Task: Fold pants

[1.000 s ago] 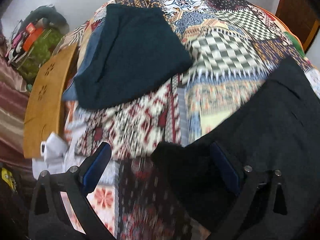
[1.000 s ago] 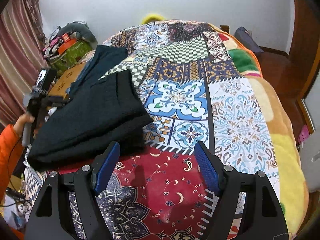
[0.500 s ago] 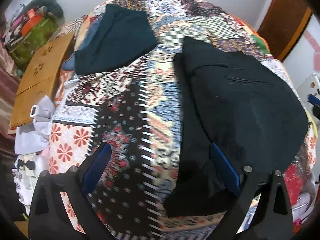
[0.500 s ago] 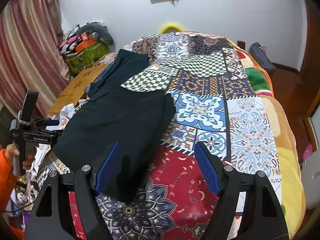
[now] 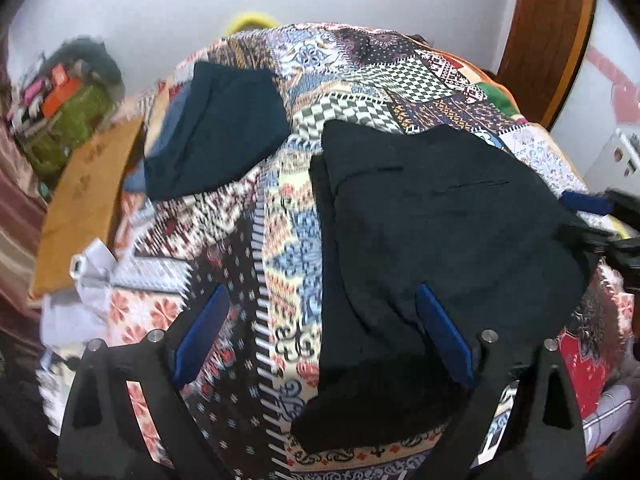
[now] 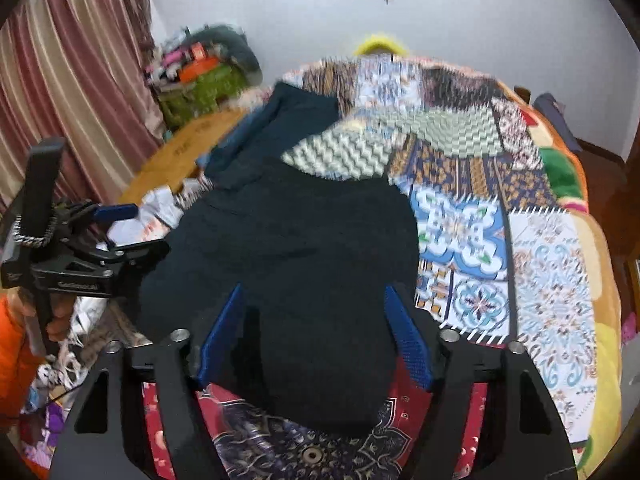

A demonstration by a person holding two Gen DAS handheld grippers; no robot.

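Blue pads line both grippers, and each pair stands spread wide with nothing clamped between. In the left wrist view the left gripper hangs over the near edge of the bed; its right-hand pad overlaps the dark cloth of the black pants in the picture, though whether it touches the fabric cannot be told. Its left-hand pad sits over bare patchwork quilt. In the right wrist view the right gripper has its fingers on either side of the near end of the pants, the cloth lying between and below the parted pads; contact is unclear there too.

The pants lie folded in a broad slab on the near half of the quilt. Beyond them, toward the far left of the bed, lies a folded dark teal garment, apart from the pants in the left view. A wooden board runs along the bed's left side, with white cloth bunched at its near end. Farther off, against the pale wall, a green bag holds bright clutter beside a striped curtain.
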